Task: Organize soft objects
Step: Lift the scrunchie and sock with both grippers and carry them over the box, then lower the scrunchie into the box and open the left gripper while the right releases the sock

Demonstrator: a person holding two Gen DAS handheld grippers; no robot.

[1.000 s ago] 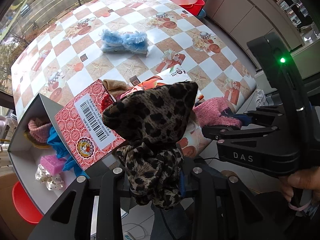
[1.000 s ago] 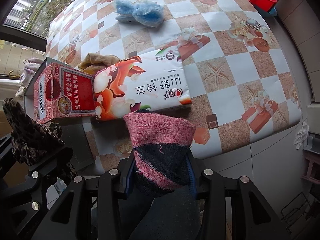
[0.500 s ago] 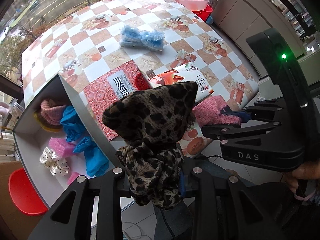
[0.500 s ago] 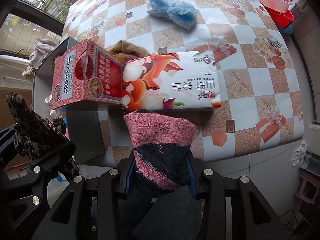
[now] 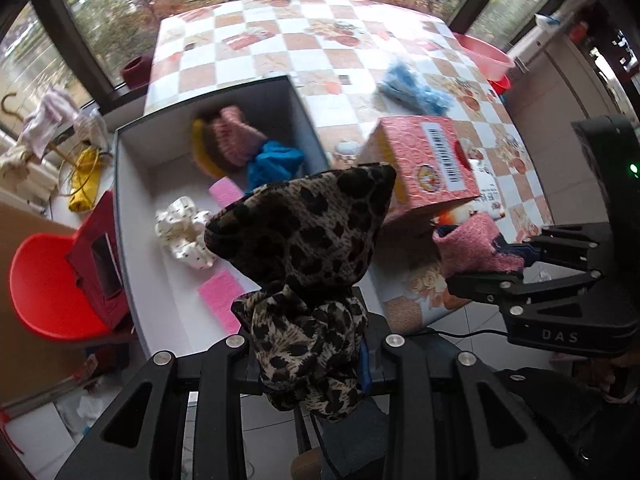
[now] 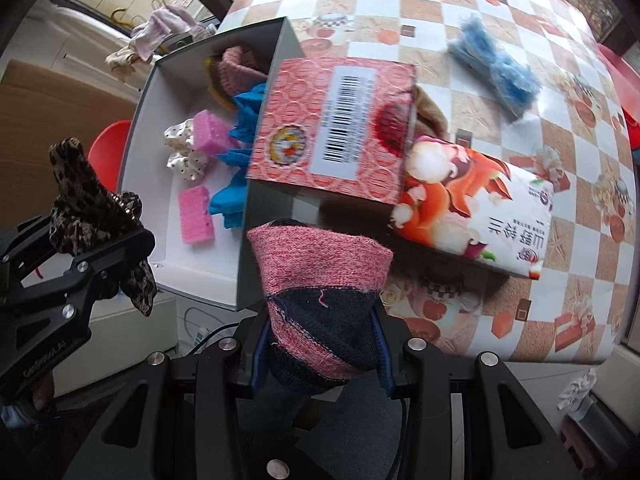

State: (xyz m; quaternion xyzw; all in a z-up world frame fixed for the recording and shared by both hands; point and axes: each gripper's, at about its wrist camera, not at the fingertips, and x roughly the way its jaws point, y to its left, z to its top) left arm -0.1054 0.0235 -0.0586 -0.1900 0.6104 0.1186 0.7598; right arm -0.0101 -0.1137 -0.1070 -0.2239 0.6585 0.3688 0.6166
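Both tongs are loaded and in the carry stage of the sort. The left tongs are clenched on a leopard-print cloth item, apparently a scrunchie or small pouch; lens distortion prevents a firmer identification. The right tongs are clenched on a pink and navy knitted sock. Each item stands up between its pads, clear of the table. The grey storage box sits at the table's near left corner and already contains a pink knitted piece, blue fabric, two pink sponges and a white dotted scrunchie. A red carton lies across the box's right wall, with a printed tissue pack just beside it. A blue fluffy item remains loose on the table, well apart from the box. The next move calls for positioning each held item over the open part of the box, clear of the red carton, then releasing the pads so the item drops inside. The left item appears nearer the opening and is the likelier first deposit.
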